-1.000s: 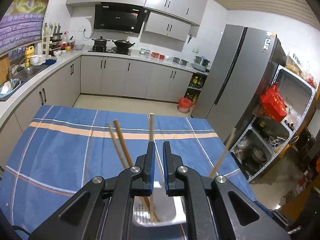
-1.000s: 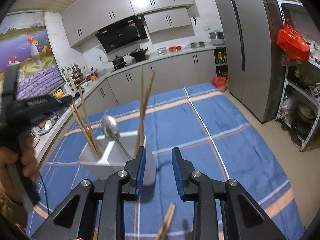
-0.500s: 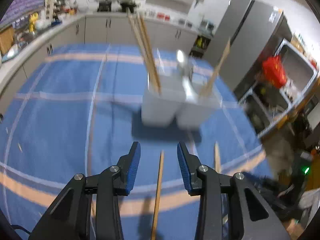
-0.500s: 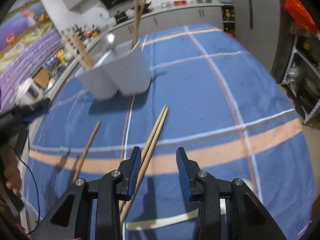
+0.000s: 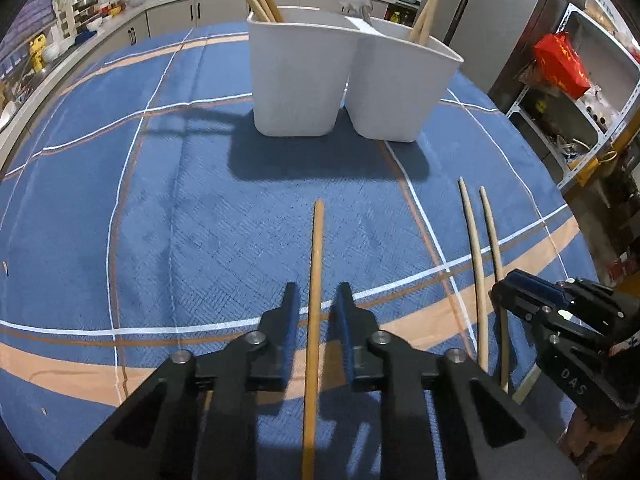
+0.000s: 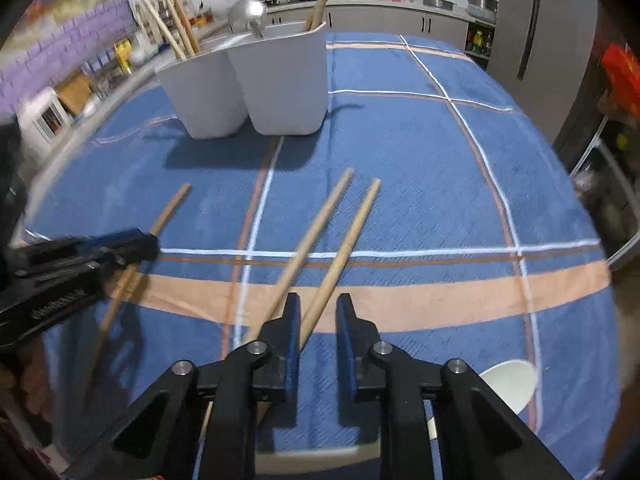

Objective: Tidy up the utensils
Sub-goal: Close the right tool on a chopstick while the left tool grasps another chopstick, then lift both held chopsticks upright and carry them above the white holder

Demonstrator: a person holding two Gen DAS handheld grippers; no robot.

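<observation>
Your left gripper (image 5: 316, 308) straddles the single chopstick (image 5: 313, 280) lying on the table (image 5: 160, 240); its fingers are narrow and closing, w/ the stick between them but a gap on each side, so not yet gripped. Your right gripper (image 6: 318, 312) is closing too around one stick of the pair (image 6: 344, 240), which lies along its left finger; the pads do not pinch it yet. Both aim low because the sticks lie flat, and the way to the holder (image 5: 304, 80) is free, but the table edge and a white spoon (image 6: 508, 380) are near on the right.
</observation>
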